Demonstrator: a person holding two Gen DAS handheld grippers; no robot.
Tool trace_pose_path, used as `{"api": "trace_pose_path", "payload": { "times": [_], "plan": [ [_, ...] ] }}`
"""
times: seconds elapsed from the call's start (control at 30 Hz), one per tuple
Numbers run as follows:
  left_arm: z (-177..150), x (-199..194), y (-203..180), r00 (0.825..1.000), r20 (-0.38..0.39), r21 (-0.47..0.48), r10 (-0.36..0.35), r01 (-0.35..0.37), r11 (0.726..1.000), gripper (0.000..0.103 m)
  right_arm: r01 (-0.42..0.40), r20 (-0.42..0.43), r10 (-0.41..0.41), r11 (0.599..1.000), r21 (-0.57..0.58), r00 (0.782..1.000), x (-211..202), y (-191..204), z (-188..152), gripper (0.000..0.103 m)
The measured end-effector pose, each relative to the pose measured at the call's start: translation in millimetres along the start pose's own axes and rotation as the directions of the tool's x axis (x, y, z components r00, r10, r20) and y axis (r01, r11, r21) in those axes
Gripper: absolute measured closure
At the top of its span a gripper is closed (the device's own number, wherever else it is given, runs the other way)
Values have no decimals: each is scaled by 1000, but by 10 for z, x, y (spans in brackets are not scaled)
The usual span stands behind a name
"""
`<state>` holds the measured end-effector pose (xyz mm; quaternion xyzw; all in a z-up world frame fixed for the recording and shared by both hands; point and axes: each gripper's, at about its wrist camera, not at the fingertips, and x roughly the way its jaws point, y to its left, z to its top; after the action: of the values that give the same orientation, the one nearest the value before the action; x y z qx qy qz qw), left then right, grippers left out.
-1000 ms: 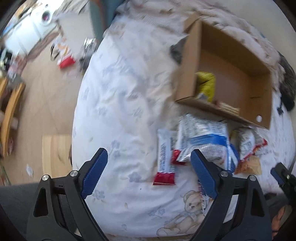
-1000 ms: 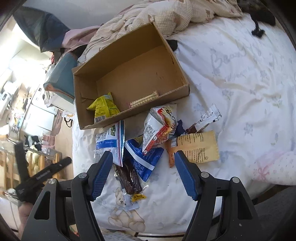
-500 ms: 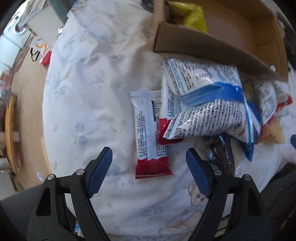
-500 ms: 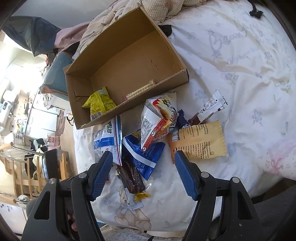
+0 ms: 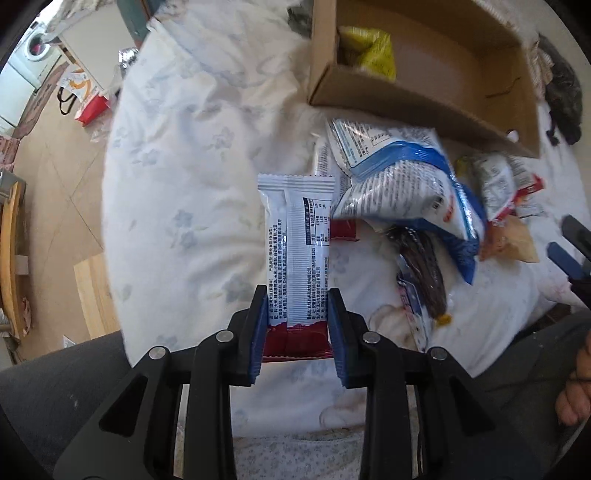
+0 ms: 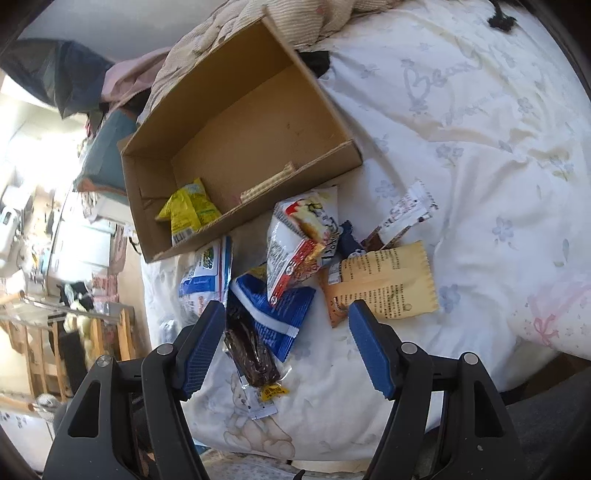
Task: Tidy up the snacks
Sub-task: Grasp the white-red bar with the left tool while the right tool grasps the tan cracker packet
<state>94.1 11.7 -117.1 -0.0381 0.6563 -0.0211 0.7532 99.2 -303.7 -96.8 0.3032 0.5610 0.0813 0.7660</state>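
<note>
My left gripper (image 5: 295, 317) is shut on a white and red snack bar (image 5: 297, 243) and holds it above the bed. An open cardboard box (image 5: 417, 99) lies beyond it, with a yellow snack bag (image 5: 369, 51) inside; the box (image 6: 258, 122) and the yellow bag (image 6: 188, 210) also show in the right wrist view. A pile of snacks lies in front of the box: a blue and white bag (image 6: 273, 314), a red and white bag (image 6: 299, 240), a tan packet (image 6: 388, 288) and a dark bar (image 6: 251, 354). My right gripper (image 6: 286, 332) is open and empty above the pile.
The bed has a white floral sheet (image 6: 461, 129) with a crumpled blanket (image 6: 295, 22) behind the box. The wooden floor (image 5: 55, 192) and furniture lie past the bed's left edge. A person's leg (image 5: 44, 398) is at the lower left.
My left gripper closed on the white and red snack bar and lifted it off the sheet. My right gripper stayed open and moved slightly nearer the pile.
</note>
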Motion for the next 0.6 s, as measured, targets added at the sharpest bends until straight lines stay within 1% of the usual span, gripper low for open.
{"api": "trace_pose_path", "payload": {
  "times": [0.07, 0.1, 0.13, 0.23, 0.27, 0.33, 0.37, 0.43, 0.5, 0.57, 0.6],
  "plan": [
    [-87, -172, 42, 999, 51, -11, -6, 6, 1000, 77, -11, 12, 10, 999, 30, 1000, -33, -57, 13, 31],
    [-69, -238, 36, 997, 78, -9, -5, 5, 1000, 76, -17, 19, 16, 999, 46, 1000, -52, -85, 18, 31],
    [-78, -349, 53, 992, 122, -10, -2, 3, 1000, 76, -19, 28, 18, 998, 63, 999, -72, -117, 27, 31],
    [-49, -530, -2, 977, 214, -11, 16, -14, 1000, 76, 10, 45, -15, 994, 106, 999, -105, -199, 51, 31],
    [-44, -572, -27, 972, 235, -11, 14, -12, 1000, 76, 31, 44, -37, 993, 116, 998, -103, -223, 57, 31],
    [32, -553, 11, 969, 248, -11, -9, 12, 1000, 76, 80, 60, -89, 986, 145, 994, -129, -302, 76, 30],
    [40, -554, 2, 968, 251, -7, -19, 22, 1000, 76, 89, 76, -103, 982, 165, 992, -153, -354, 88, 30],
    [44, -543, -20, 967, 253, -1, -33, 34, 999, 76, 117, 83, -138, 967, 225, 987, -189, -525, 151, 25],
    [32, -515, -38, 967, 248, 7, -51, 51, 999, 76, 132, 51, -149, 959, 253, 988, -147, -644, 210, 25],
    [43, -508, -85, 968, 243, 12, -68, 67, 998, 76, 145, -35, -141, 952, 270, 989, 7, -758, 250, 25],
    [50, -502, -105, 968, 240, 13, -77, 77, 997, 76, 149, -65, -136, 948, 280, 989, 81, -799, 256, 25]
  ]
}}
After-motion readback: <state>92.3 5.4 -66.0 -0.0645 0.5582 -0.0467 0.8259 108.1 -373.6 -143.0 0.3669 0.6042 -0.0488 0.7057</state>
